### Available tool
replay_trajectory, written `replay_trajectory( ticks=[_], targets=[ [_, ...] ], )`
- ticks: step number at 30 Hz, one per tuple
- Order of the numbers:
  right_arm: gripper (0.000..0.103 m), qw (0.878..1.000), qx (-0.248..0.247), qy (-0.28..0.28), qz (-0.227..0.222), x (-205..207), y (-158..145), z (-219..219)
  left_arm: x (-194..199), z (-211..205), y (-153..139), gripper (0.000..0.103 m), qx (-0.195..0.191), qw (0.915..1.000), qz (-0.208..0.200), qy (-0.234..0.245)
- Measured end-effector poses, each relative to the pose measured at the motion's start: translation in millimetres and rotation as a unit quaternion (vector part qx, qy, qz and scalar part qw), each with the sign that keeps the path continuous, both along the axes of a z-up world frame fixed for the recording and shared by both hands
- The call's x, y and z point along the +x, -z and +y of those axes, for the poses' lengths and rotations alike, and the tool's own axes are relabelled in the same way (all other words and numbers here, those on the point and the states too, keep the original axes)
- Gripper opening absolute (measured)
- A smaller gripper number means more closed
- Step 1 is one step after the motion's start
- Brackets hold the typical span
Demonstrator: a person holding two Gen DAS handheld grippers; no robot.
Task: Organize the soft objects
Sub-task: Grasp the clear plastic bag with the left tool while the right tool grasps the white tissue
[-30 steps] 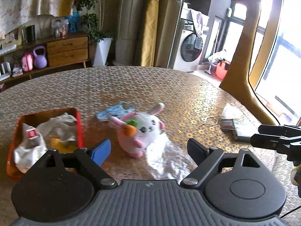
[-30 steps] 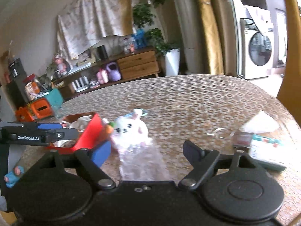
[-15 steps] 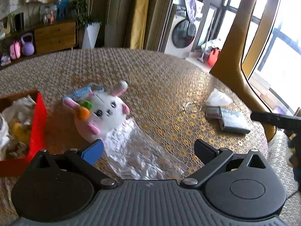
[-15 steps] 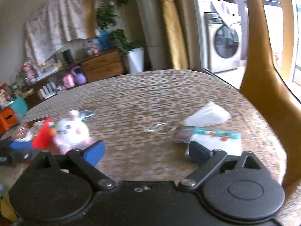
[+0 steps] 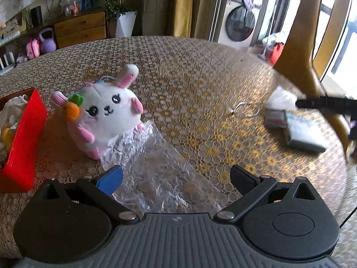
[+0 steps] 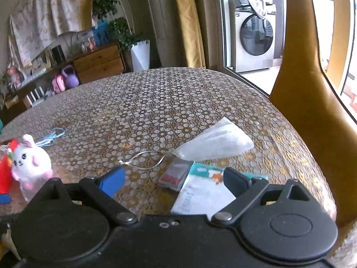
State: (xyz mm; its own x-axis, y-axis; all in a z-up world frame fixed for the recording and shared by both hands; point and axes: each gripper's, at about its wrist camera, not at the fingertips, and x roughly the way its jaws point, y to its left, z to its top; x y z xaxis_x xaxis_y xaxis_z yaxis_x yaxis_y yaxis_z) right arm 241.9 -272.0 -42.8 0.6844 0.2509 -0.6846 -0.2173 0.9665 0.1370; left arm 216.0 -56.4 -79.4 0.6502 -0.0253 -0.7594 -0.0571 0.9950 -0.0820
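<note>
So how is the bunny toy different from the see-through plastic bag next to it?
The plush bunny is puffy and sits upright; the clear plastic bag lies flat and crinkled. The bunny is white and pink with an orange carrot; the bag is see-through, so the patterned tablecloth shows through it. Both are soft and rest on the table, touching each other, with nothing holding them.

Fuzzy plush bunny (image 5: 104,114) (crinkly glossy plastic wrap (image 5: 156,169)).

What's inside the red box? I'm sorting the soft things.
The red box holds crumpled white material and something yellow. Its wall hides everything deeper.
</note>
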Motion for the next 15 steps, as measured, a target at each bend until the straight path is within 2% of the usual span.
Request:
replay_trajectory(
  ticks=[3,6,15],
  targets=[
    [0.095,1.0,-0.008,0.018,0.004,23.0,0.7,-3.9,5.5,-5.2,9.1,0.103,0.011,0.9999,0.005,-0.007],
    [0.095,0.998,0.004,0.055,0.02,48.3,7.8,-12.8,9.8,-6.8,19.5,0.103,0.018,0.9995,0.011,-0.021],
    [0.095,0.989,0.016,0.136,0.061,95.8,46.2,-27.2,22.0,-12.0,46.3,0.102,0.03,0.9983,0.042,-0.027]
  ],
)
